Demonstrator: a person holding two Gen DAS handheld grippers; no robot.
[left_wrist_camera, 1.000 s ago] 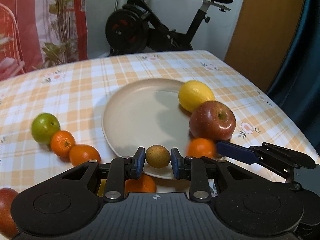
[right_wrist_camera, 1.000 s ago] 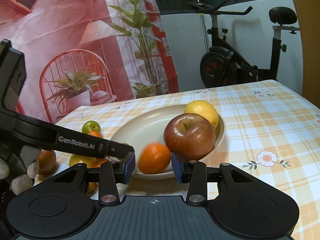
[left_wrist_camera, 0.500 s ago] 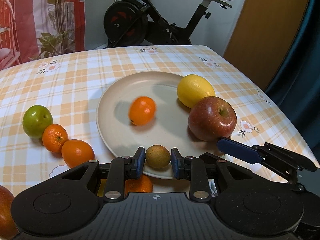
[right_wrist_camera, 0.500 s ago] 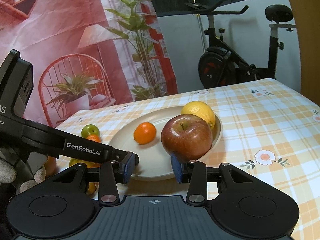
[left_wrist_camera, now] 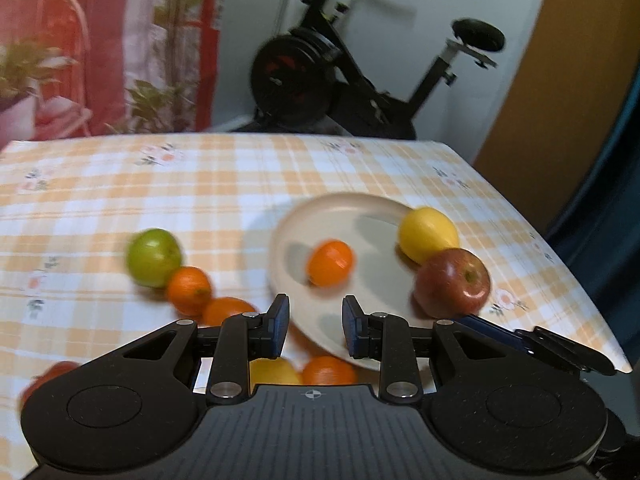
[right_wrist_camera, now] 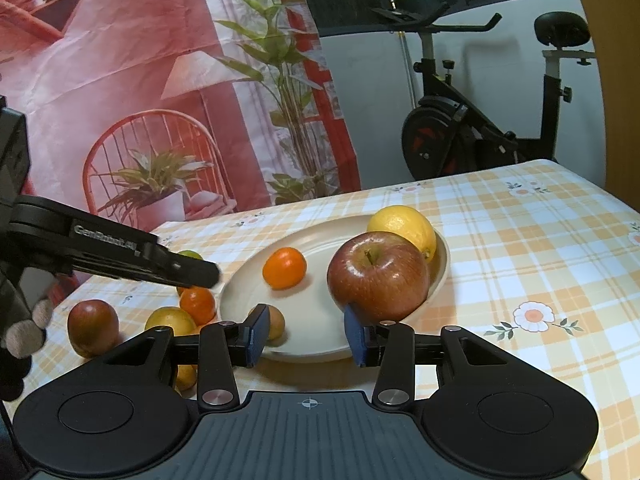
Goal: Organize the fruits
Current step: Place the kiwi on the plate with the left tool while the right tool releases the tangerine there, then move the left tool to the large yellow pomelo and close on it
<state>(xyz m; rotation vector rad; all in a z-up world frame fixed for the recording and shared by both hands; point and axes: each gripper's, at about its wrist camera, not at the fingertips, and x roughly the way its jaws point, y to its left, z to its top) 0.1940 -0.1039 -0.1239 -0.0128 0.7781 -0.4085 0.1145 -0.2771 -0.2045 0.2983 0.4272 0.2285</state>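
Note:
A cream plate (left_wrist_camera: 360, 216) (right_wrist_camera: 320, 320) holds a lemon (left_wrist_camera: 428, 234) (right_wrist_camera: 402, 226), a red apple (left_wrist_camera: 452, 282) (right_wrist_camera: 378, 276) and an orange (left_wrist_camera: 330, 263) (right_wrist_camera: 285, 268). A small brown fruit (right_wrist_camera: 276, 322) lies at the plate's near edge. My left gripper (left_wrist_camera: 316, 328) hovers over the plate's left front rim, jaws a little apart with nothing between them. My right gripper (right_wrist_camera: 306, 334) stands open and empty at the plate's near rim, in front of the apple. A green fruit (left_wrist_camera: 153, 257) and two oranges (left_wrist_camera: 189, 290) (left_wrist_camera: 228, 310) lie on the cloth left of the plate.
On the checked cloth near me lie a dark red apple (right_wrist_camera: 93, 326), a yellowish fruit (right_wrist_camera: 170, 322) and another orange (left_wrist_camera: 328, 370). A gloved hand (right_wrist_camera: 24, 332) holds the left gripper. An exercise bike (right_wrist_camera: 460, 140) stands behind the table. The table's right edge (left_wrist_camera: 580, 288) is close.
The left gripper has risen and swung left; the brown fruit is out of its jaws and lies on the plate. The orange rolled from the right jaws to mid-plate. The right gripper stayed still.

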